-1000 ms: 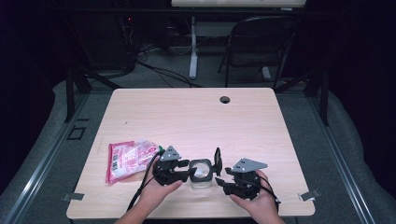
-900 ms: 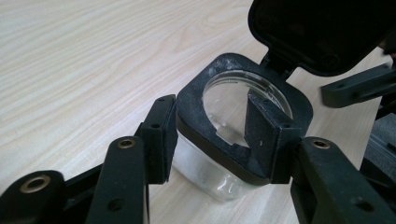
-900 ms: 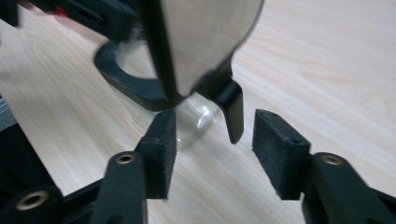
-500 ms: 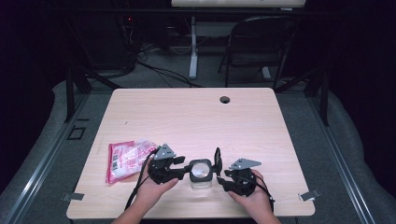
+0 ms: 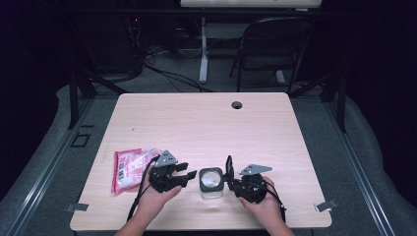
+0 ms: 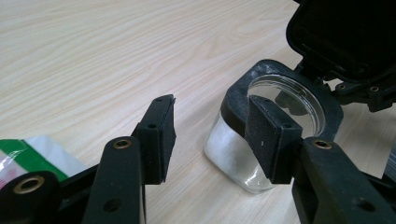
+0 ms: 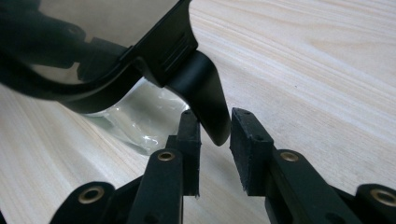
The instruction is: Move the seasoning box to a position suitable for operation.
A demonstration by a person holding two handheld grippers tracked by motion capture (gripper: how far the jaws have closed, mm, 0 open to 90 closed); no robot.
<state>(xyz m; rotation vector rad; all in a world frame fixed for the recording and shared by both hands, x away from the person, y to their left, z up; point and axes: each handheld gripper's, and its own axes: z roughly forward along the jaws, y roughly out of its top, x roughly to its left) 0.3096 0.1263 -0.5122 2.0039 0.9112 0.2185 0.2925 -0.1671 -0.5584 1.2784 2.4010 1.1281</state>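
Observation:
A small glass jar (image 5: 211,183) with a black rim stands near the table's front edge, its hinged black lid (image 5: 229,169) flipped up on its right side. My left gripper (image 5: 189,175) is open just left of the jar; in the left gripper view (image 6: 212,112) one pad (image 6: 271,135) hangs in front of the jar's rim (image 6: 233,100) and the glass (image 6: 229,149) shows between the jaws. My right gripper (image 5: 230,181) has just been closing. In the right gripper view (image 7: 215,116) the lid's black tab (image 7: 201,79) sits between the pads with a thin gap on one side.
A red and white plastic packet (image 5: 130,167) lies left of my left hand, its edge in the left gripper view (image 6: 32,154). The wooden table (image 5: 206,128) has a cable hole (image 5: 237,104) at the back. A chair (image 5: 275,44) and cables stand beyond.
My right gripper has sunk and drawn in toward the jar's raised lid, its jaws narrowing around the lid's tab. The left gripper has stayed beside the jar.

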